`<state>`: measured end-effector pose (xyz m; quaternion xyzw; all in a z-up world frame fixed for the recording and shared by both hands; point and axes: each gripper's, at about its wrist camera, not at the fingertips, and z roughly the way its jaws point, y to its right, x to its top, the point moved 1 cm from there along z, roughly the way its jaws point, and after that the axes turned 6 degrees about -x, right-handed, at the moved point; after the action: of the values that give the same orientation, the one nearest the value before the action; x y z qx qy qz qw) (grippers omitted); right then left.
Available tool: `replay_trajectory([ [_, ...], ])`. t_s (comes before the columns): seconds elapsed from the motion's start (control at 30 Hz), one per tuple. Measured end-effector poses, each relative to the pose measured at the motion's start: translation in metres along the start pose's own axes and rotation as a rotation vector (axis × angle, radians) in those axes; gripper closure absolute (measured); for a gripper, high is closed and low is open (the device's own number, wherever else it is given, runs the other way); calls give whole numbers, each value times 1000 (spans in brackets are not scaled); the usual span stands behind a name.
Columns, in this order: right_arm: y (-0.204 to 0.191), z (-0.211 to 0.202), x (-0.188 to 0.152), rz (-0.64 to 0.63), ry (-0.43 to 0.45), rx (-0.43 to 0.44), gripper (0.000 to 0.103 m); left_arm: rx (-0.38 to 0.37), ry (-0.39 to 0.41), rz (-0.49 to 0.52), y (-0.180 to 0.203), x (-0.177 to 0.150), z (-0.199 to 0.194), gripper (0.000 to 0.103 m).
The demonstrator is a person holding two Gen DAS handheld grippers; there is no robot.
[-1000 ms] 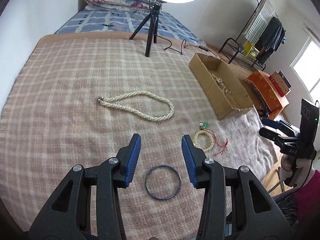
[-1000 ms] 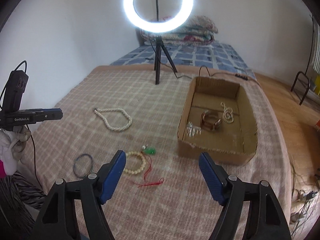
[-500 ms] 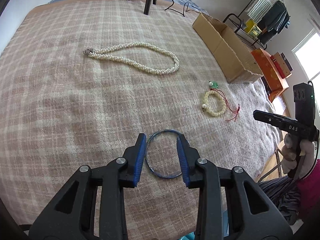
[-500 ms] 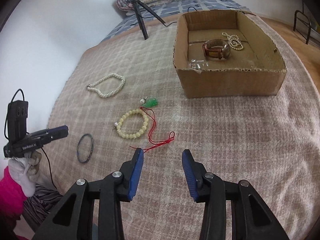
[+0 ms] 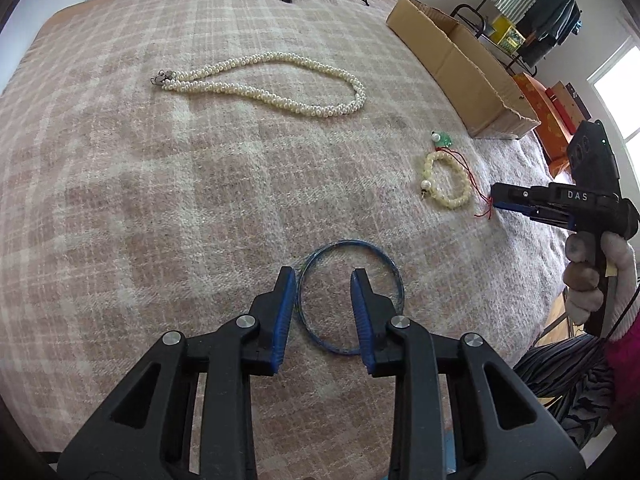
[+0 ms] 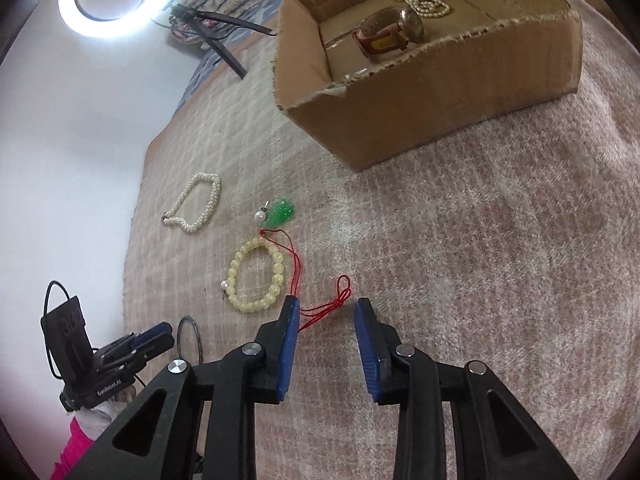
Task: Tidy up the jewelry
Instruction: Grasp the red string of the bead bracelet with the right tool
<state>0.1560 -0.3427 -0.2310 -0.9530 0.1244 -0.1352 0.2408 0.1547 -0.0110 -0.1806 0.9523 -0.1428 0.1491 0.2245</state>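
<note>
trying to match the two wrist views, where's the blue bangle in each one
Left wrist: the bangle lies low in the centre on the blanket, its left side between the left gripper fingers, which are closing.
Right wrist: the bangle is at the lower left, a thin dark ring just right of the left gripper.
Shared landmark: the yellow bead bracelet with its red cord.

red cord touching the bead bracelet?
Touching. Right wrist view: the red cord runs along the bead bracelet, crossing its top beads.
</note>
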Motion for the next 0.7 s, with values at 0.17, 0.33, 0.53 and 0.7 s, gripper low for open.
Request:
replay_trajectory([
  [0.17, -2, 5, 7, 18, 13, -6, 82, -1, -11, 13, 0, 2, 5, 75],
  [0.33, -10, 8, 10, -27, 21, -56, 92, 33, -23, 54, 6, 4, 14, 75],
  [0.53, -15, 8, 10, -94, 40, -104, 101, 114, -31, 122, 14, 7, 28, 82],
  [0.7, -27, 6, 7, -176, 61, -147, 101, 152, -11, 175, 20, 9, 32, 99],
])
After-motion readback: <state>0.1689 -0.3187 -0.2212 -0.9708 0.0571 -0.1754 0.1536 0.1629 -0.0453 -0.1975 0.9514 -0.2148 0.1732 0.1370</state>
